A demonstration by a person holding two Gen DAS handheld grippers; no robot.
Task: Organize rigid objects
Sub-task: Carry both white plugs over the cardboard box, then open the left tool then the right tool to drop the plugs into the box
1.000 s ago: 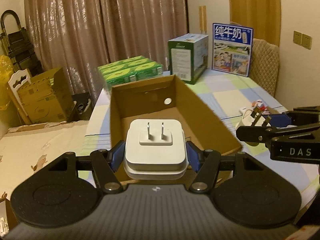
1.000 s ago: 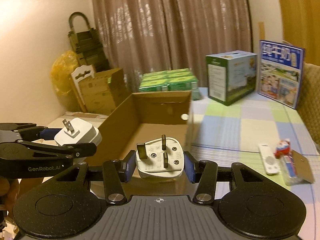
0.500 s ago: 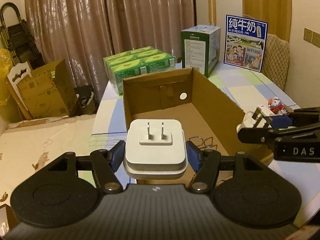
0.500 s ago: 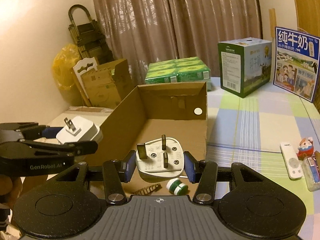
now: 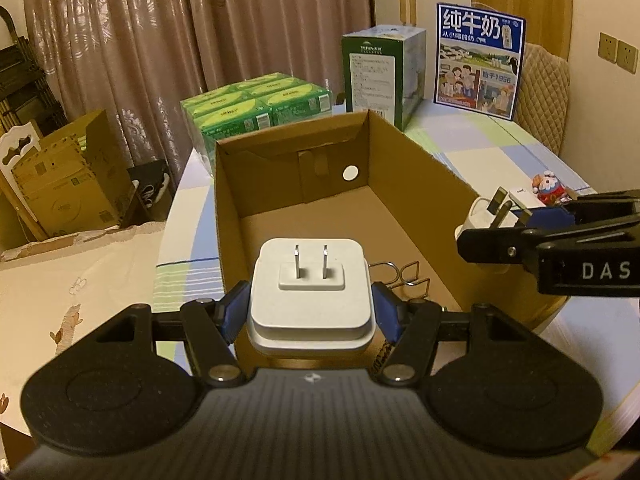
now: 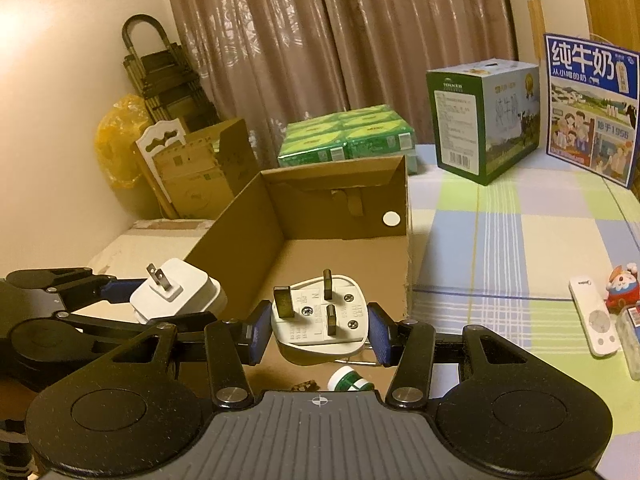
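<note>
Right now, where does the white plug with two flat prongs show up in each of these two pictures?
Left wrist view: the two-prong plug sits low in the centre, clamped in the left gripper.
Right wrist view: it is at the lower left.
Shared landmark: the cardboard box, by its white round sticker.

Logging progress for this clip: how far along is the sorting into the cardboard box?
Done: a wire clip, a green-capped bottle and a small dark piece already lie in the cardboard box.
In hand: the left gripper holds a two-pin charger, the right gripper a three-pin plug, both above the box.
Left: the white remote, toy figure and a clear item at the frame edge remain on the table.
</note>
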